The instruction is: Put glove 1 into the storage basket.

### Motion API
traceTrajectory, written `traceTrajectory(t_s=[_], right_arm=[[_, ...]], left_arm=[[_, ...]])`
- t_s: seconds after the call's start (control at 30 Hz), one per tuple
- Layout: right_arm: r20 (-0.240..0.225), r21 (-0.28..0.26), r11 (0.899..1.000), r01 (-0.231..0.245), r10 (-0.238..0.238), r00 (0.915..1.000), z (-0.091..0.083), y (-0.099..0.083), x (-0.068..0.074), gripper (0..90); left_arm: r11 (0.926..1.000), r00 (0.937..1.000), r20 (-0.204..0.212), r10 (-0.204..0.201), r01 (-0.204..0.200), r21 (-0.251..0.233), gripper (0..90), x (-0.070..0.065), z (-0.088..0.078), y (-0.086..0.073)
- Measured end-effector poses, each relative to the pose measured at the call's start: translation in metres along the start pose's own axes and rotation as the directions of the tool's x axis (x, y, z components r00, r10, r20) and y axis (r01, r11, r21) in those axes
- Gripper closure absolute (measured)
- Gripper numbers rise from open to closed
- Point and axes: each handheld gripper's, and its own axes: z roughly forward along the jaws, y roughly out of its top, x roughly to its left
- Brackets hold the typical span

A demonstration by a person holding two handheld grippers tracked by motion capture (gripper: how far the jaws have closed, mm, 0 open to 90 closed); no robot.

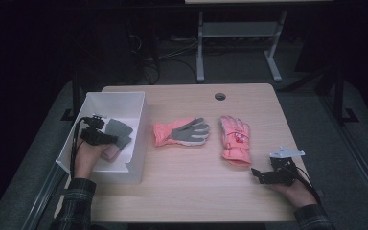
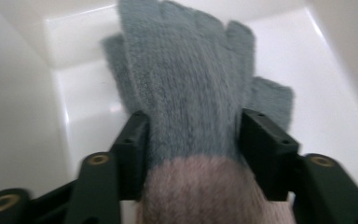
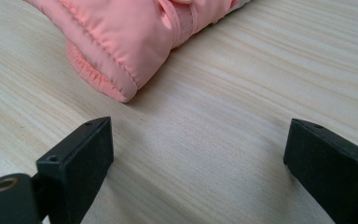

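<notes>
Pale wood-grain table [image 1: 187,191], dim room behind. At nine o'clock, white plastic bin [image 1: 136,125] holding a fuzzy grey knit glove [image 2: 186,84] with pinkish cuff; left gripper [image 2: 193,140] jaws flanking it, seemingly loosened. At four o'clock, right gripper [image 3: 198,154] low, jaws wide apart, near a padded pink glove [image 3: 130,32].

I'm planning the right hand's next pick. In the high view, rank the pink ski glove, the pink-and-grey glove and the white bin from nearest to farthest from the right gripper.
From the right gripper:
1. Pink ski glove, just up-left of it.
2. Pink-and-grey glove, mid-table.
3. White bin, at the far left edge.
</notes>
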Motion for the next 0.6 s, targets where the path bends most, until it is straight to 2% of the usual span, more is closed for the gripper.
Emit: traceTrajectory(t_s=[0.1,0.27,0.37,0.47,0.53,0.57,0.6], right_arm=[[0.0,0.0,1.0,0.0,0.0,1.0,0.0,0.0,0.0,7.8],[0.0,0.0,1.0,0.0,0.0,1.0,0.0,0.0,0.0,7.8],[0.0,0.0,1.0,0.0,0.0,1.0,0.0,0.0,0.0,7.8],[0.0,0.0,1.0,0.0,0.0,1.0,0.0,0.0,0.0,7.8],[0.0,0.0,1.0,0.0,0.0,1.0,0.0,0.0,0.0,7.8],[0.0,0.0,1.0,0.0,0.0,1.0,0.0,0.0,0.0,7.8],[0.0,0.0,1.0,0.0,0.0,1.0,0.0,0.0,0.0,7.8]], left_arm=[[1.0,0.9996,-0.027,-0.007,0.007,-0.006,32.9,-0.002,-0.001,0.002],[0.9989,0.9986,-0.052,-0.01,0.008,-0.046,22.6,-0.006,-0.01,0.006],[0.9969,0.9995,-0.032,0.0,-0.003,-0.079,20.0,-0.006,-0.02,0.011],[0.9921,0.9999,0.006,0.012,-0.011,-0.125,18.2,-0.006,-0.032,0.016],[0.9883,0.9989,0.042,0.022,-0.015,-0.152,18.0,-0.007,-0.04,0.02],[0.9855,0.9968,0.077,0.022,-0.008,-0.17,17.9,-0.008,-0.044,0.022],[0.9852,0.9962,0.083,0.024,-0.01,-0.171,17.6,-0.008,-0.046,0.022]])
